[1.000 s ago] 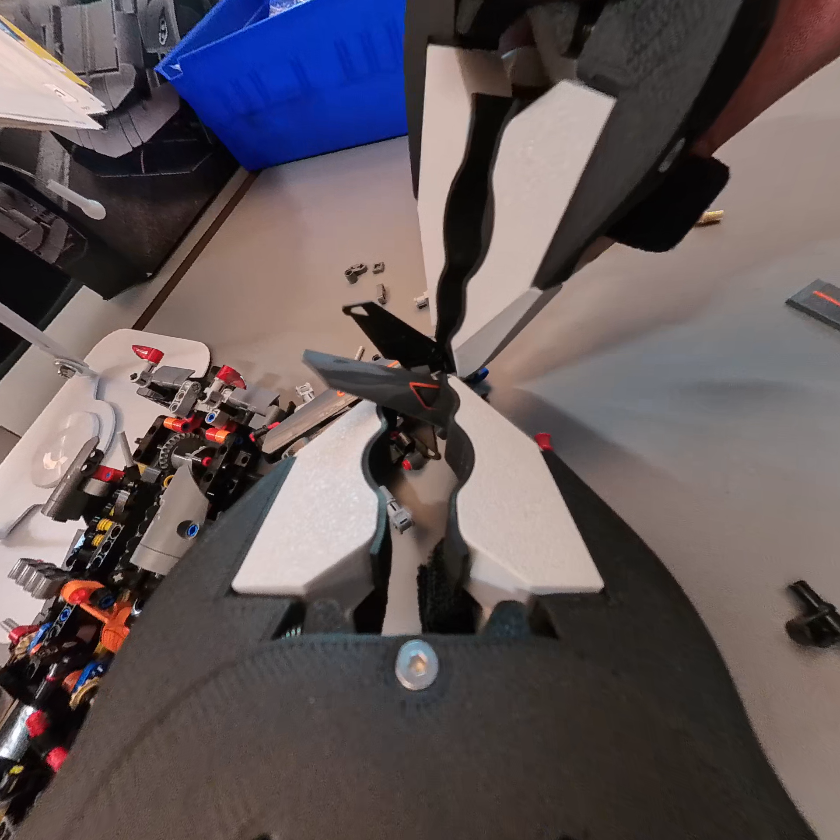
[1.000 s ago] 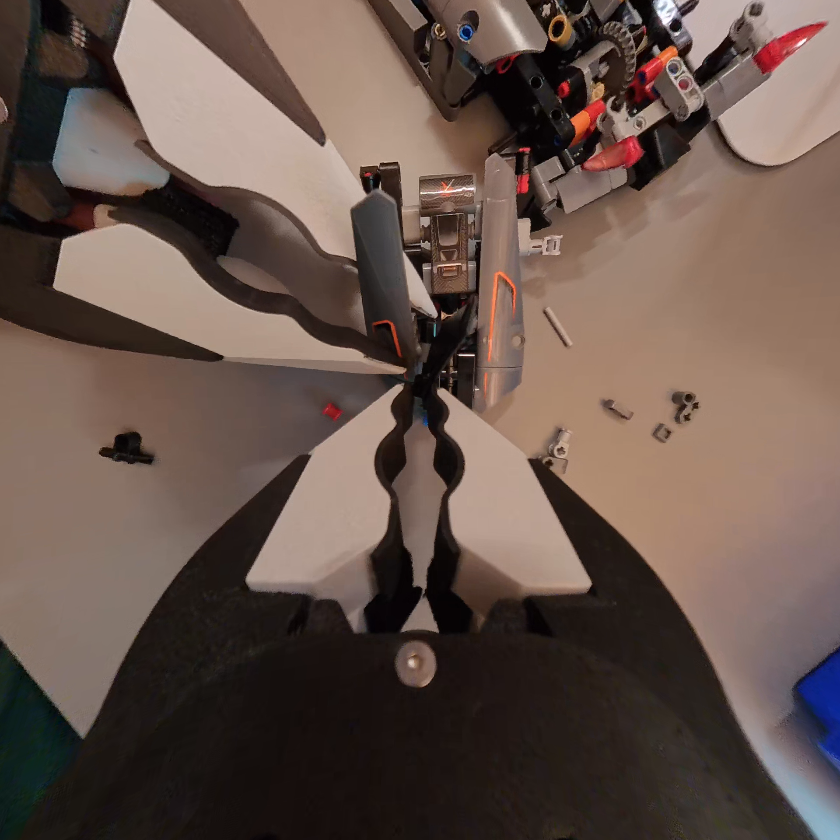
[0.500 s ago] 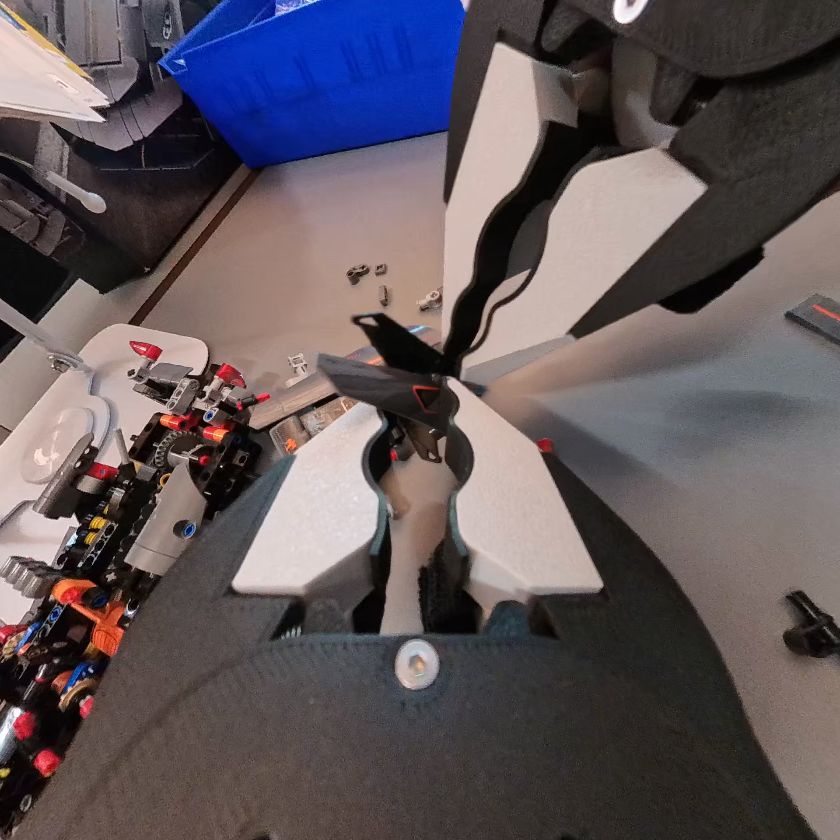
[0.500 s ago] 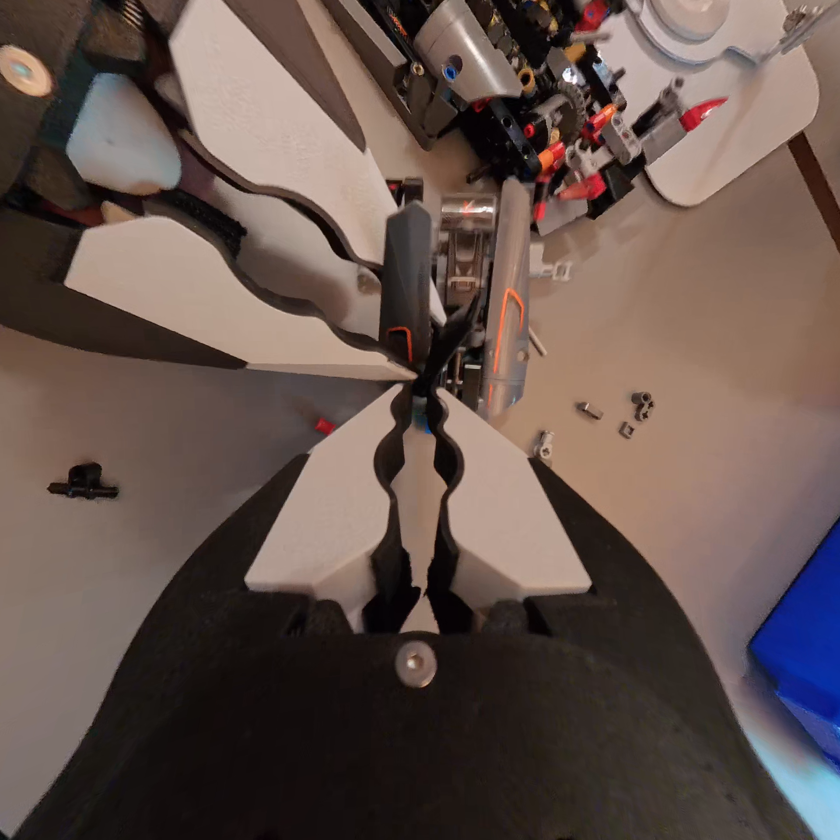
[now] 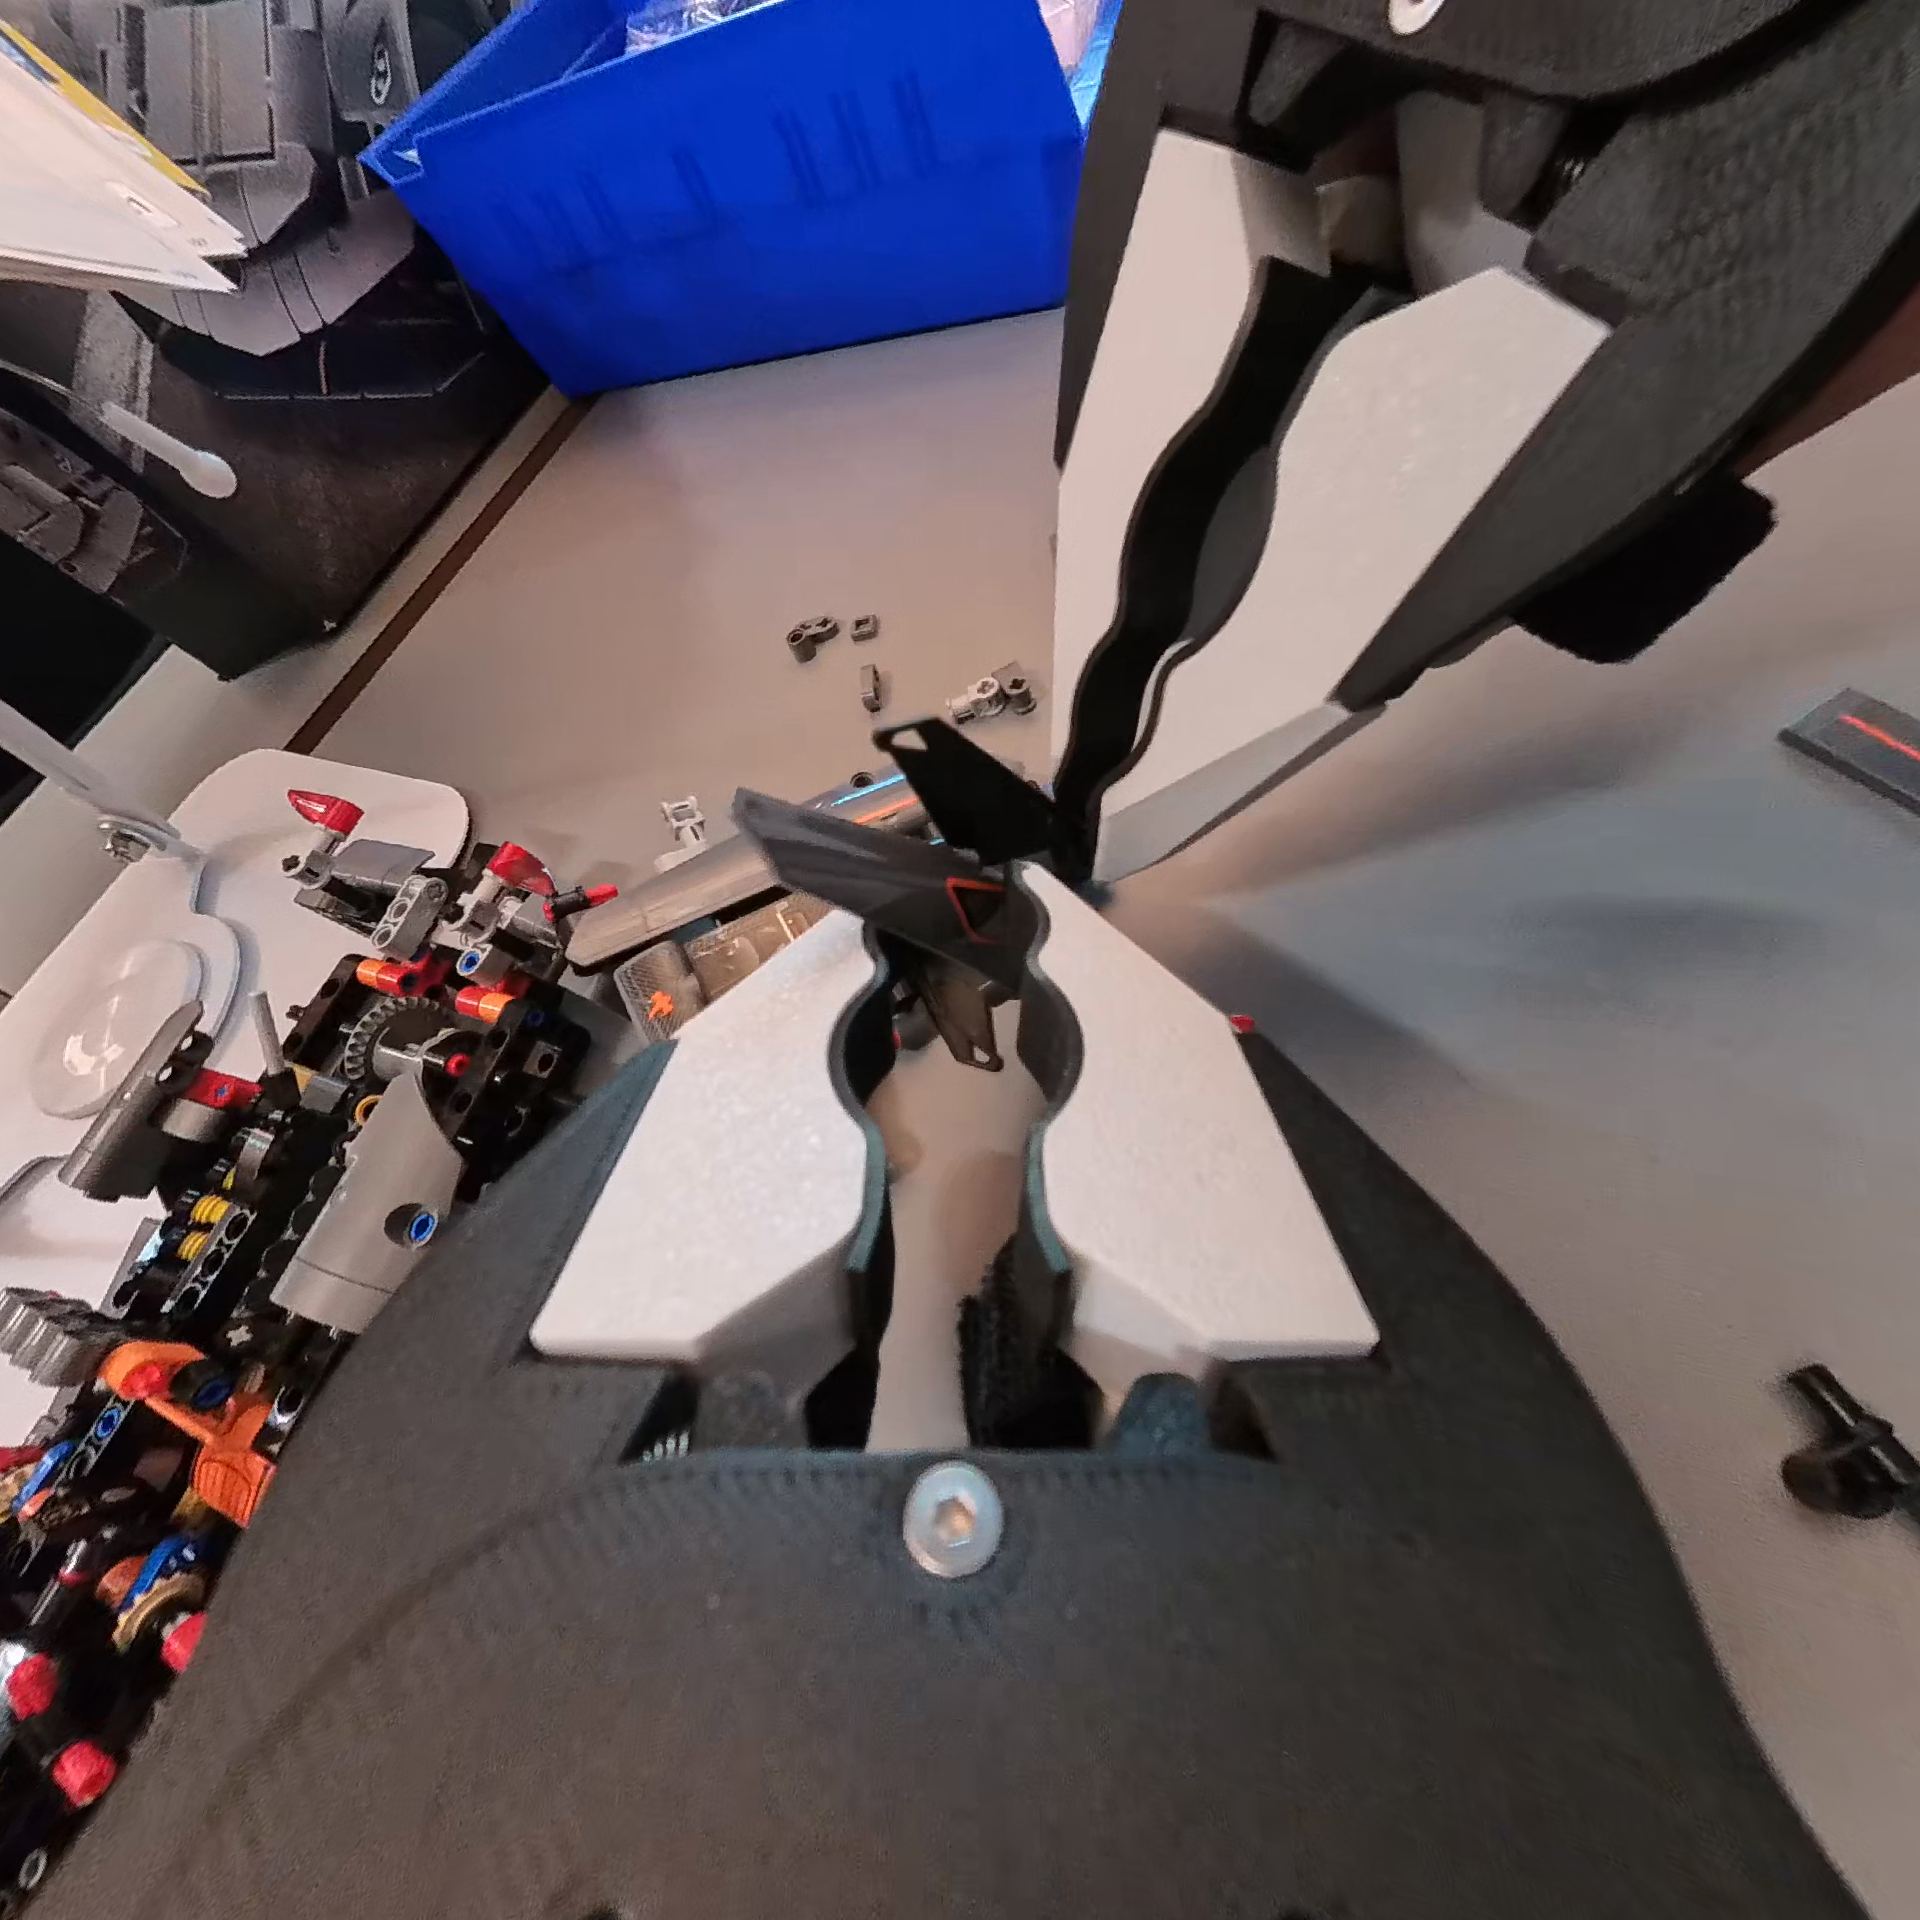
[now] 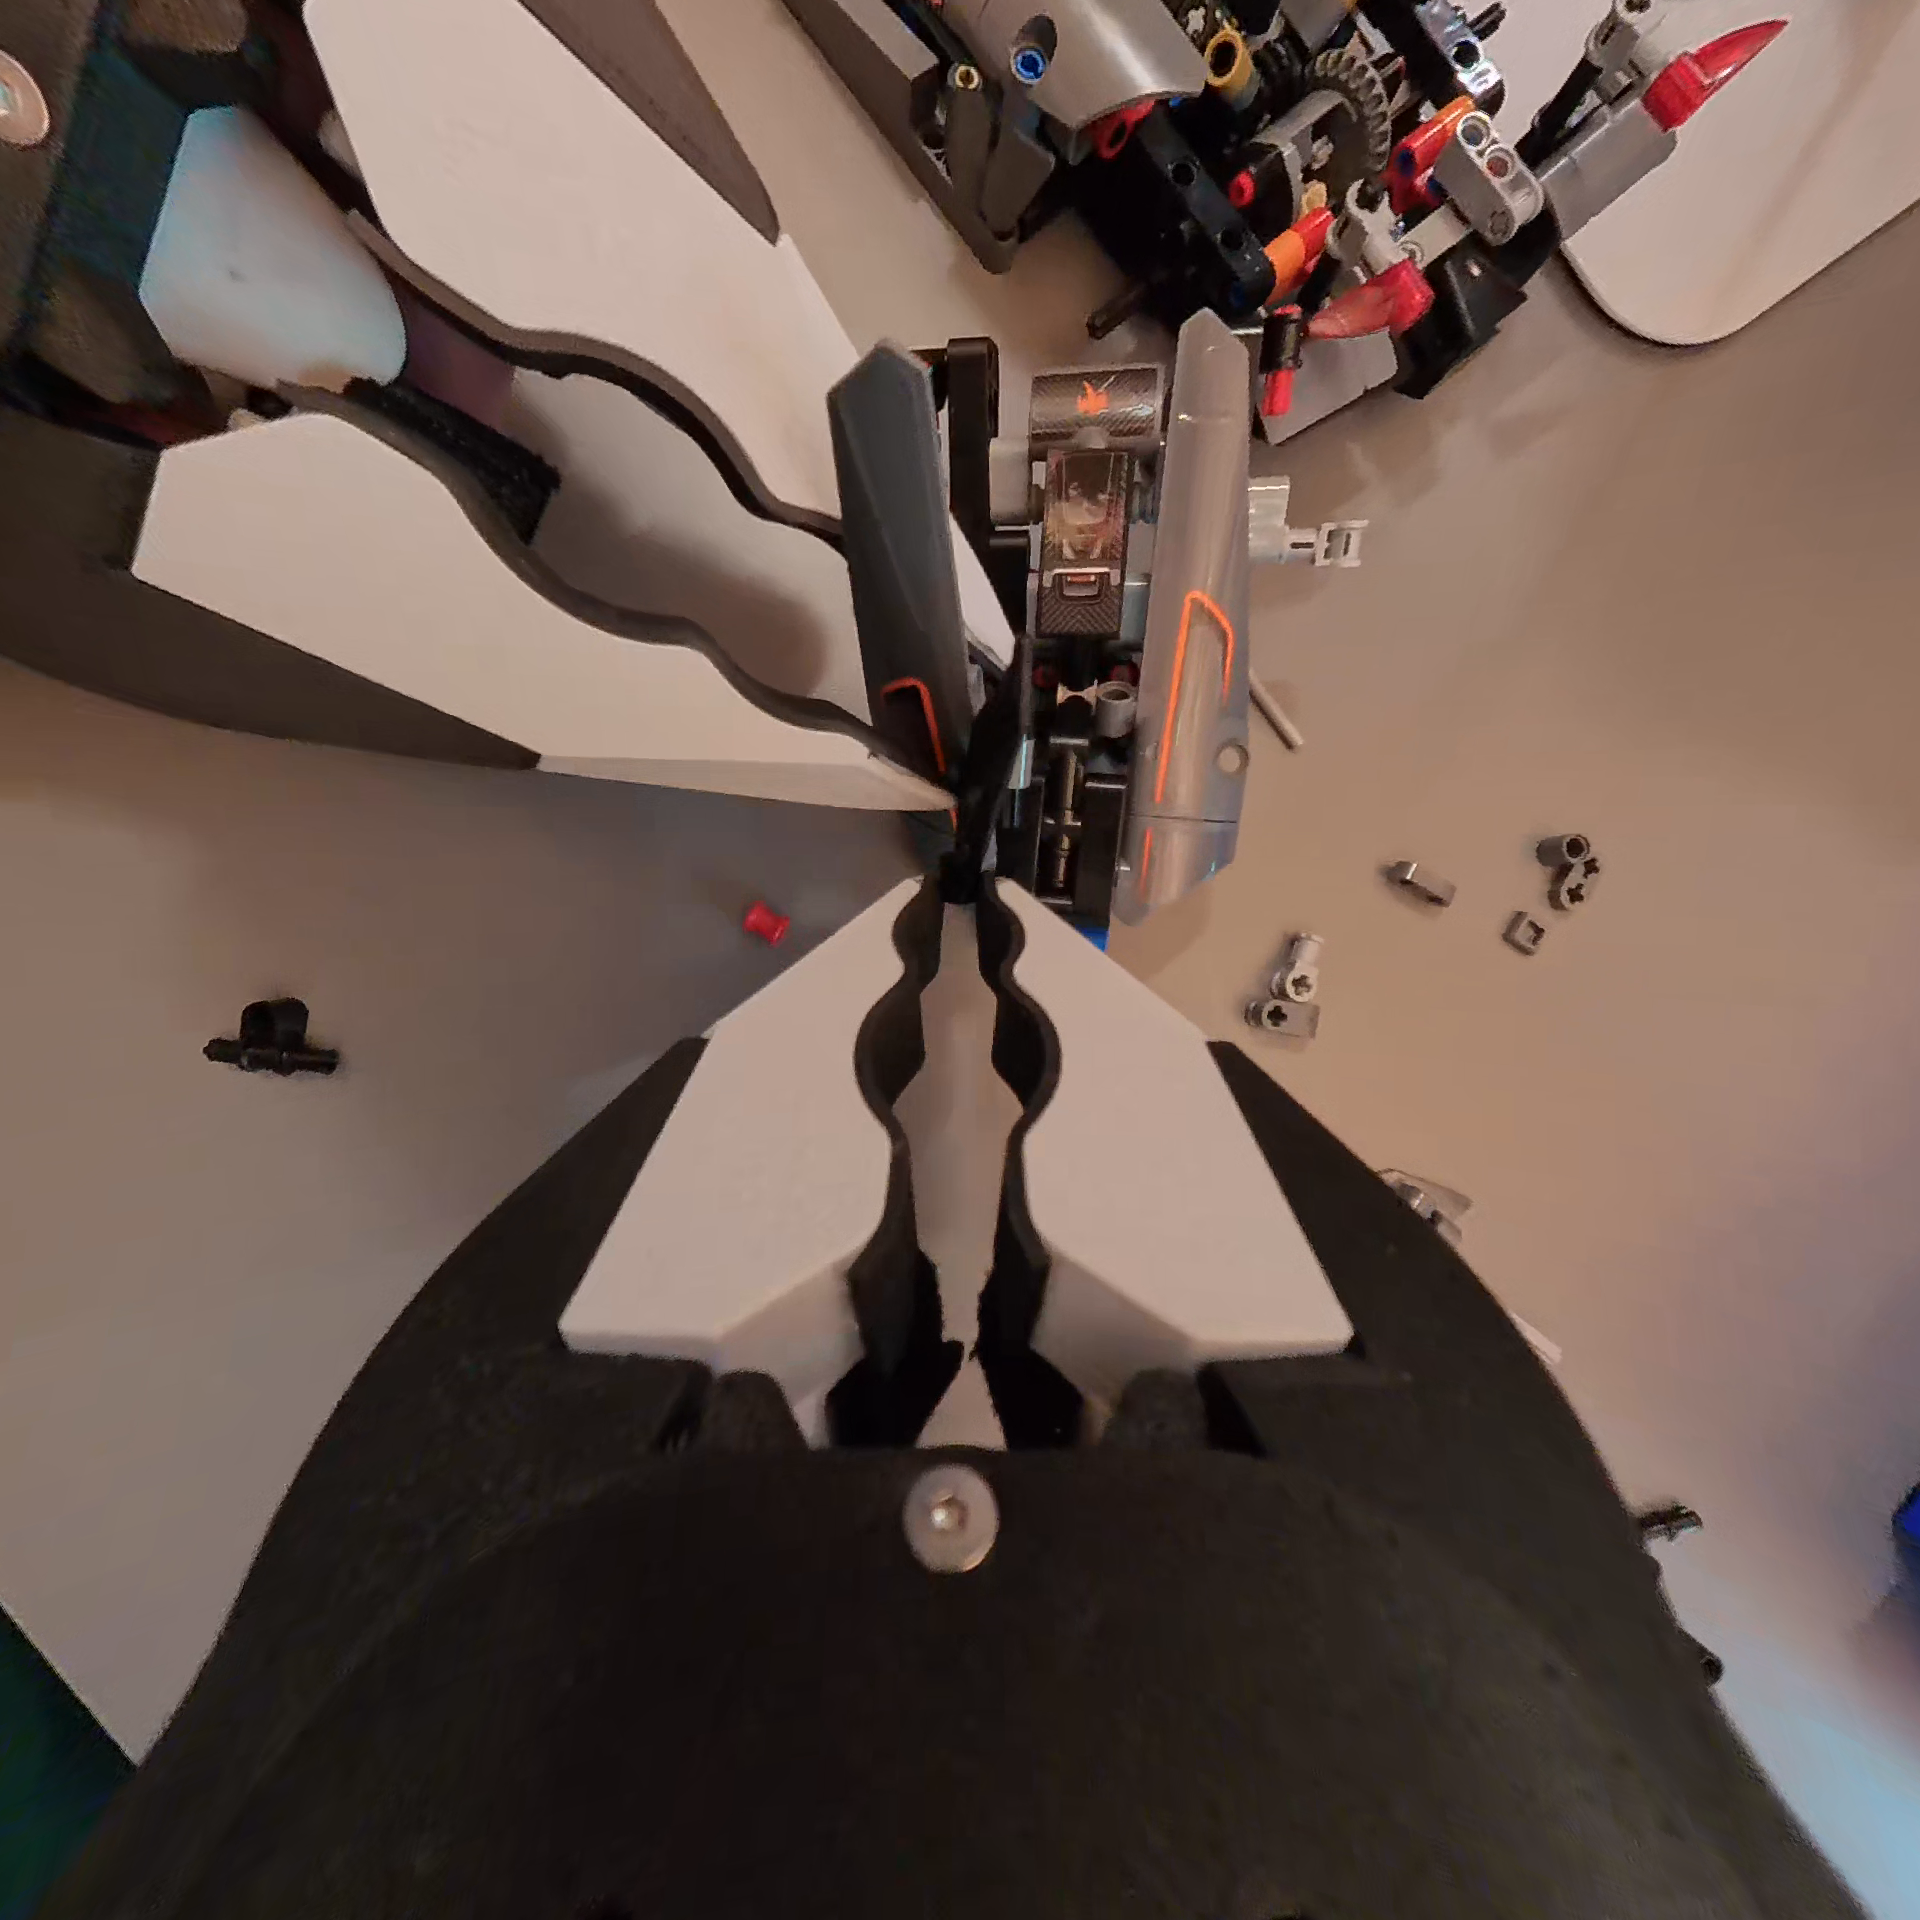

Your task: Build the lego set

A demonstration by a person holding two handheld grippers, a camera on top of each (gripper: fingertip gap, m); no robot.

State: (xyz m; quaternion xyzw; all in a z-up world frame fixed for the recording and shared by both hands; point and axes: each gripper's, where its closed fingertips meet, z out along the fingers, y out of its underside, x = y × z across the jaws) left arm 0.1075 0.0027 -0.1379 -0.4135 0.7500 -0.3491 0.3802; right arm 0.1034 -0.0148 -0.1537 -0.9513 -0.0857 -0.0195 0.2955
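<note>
My left gripper is shut on a dark grey lego panel with an orange outline. It holds the panel just above the table. My right gripper is shut on a thin black lego piece and meets the left gripper tip to tip. In the right wrist view the dark grey panel stands beside a sub-assembly with a light grey panel. The left gripper comes in from the upper left there. The join between the black piece and the panel is hidden by the fingertips.
A large part-built lego model lies at left on a white tray. A blue bin stands at the back. Small grey parts, a red bush and black connectors lie on the table. The tips of both grippers are at nearly the same place. The right tips stand about 4 cm off the red bush.
Both grippers stay shut on their pieces, tips together. The right gripper has swung higher and more to the right over the left. The held pieces have shifted only slightly.
</note>
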